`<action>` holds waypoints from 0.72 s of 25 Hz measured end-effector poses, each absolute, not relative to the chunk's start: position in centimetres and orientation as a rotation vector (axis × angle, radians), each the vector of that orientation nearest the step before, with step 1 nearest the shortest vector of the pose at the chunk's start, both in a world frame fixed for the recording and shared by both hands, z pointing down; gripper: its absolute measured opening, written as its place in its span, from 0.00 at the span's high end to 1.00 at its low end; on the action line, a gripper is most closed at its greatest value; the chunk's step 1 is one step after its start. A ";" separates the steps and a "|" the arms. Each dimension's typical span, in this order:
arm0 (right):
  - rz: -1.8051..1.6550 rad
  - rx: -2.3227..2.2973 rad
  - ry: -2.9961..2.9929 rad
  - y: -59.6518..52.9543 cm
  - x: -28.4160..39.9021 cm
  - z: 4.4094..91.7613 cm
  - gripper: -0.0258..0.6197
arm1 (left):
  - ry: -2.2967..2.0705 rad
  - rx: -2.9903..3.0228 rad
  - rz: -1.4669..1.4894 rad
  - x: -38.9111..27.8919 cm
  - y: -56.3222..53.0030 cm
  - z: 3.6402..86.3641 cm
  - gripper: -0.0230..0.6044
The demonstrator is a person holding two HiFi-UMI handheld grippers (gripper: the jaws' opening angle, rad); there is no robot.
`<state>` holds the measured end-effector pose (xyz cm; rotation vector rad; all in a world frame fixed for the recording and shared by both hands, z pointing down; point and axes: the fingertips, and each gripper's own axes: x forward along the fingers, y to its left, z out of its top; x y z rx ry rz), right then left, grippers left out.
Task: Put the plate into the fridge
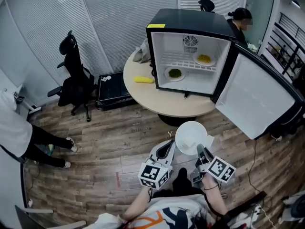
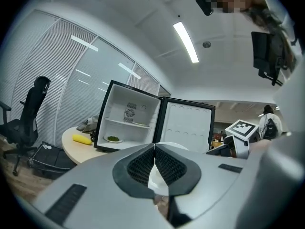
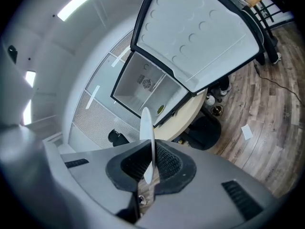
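In the head view a white empty plate point(image 1: 189, 136) hangs over the wood floor, short of the round table point(image 1: 167, 103). My left gripper point(image 1: 170, 145) is shut on its left rim and my right gripper point(image 1: 200, 150) on its right rim. In the right gripper view the plate point(image 3: 146, 123) stands edge-on, pinched between the black pads. The left gripper view shows my left gripper point(image 2: 155, 148) with its jaws closed and the plate's white rim point(image 2: 175, 146) between and beyond them. The small fridge point(image 1: 190, 27) stands on the table with its door point(image 1: 257, 97) swung open to the right.
Inside the fridge a plate of green food point(image 1: 175, 73) lies on the floor and a plate of yellow food point(image 1: 204, 58) on the wire shelf. A yellow item point(image 1: 144, 79) lies on the table. An office chair point(image 1: 76, 80) and a person point(image 1: 19, 137) are at left, another person point(image 1: 240, 18) behind the fridge.
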<state>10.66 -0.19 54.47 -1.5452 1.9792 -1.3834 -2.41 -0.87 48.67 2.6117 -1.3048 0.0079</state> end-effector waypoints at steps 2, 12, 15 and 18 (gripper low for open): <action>-1.367 -1.542 1.996 -2.4 11.4 54.2 0.92 | -1.304 2.614 0.011 -1.4 -2.9 48.5 0.95; -1.344 -1.514 2.067 -10.9 14.5 53.8 0.92 | -1.315 2.619 0.038 3.0 -10.6 48.3 0.95; -1.350 -1.493 2.081 -12.8 15.0 53.8 0.92 | -1.336 2.621 0.044 3.8 -12.5 48.1 0.95; -1.349 -1.478 2.085 -14.4 15.6 53.7 0.92 | -1.342 2.629 0.051 4.8 -13.7 47.8 0.95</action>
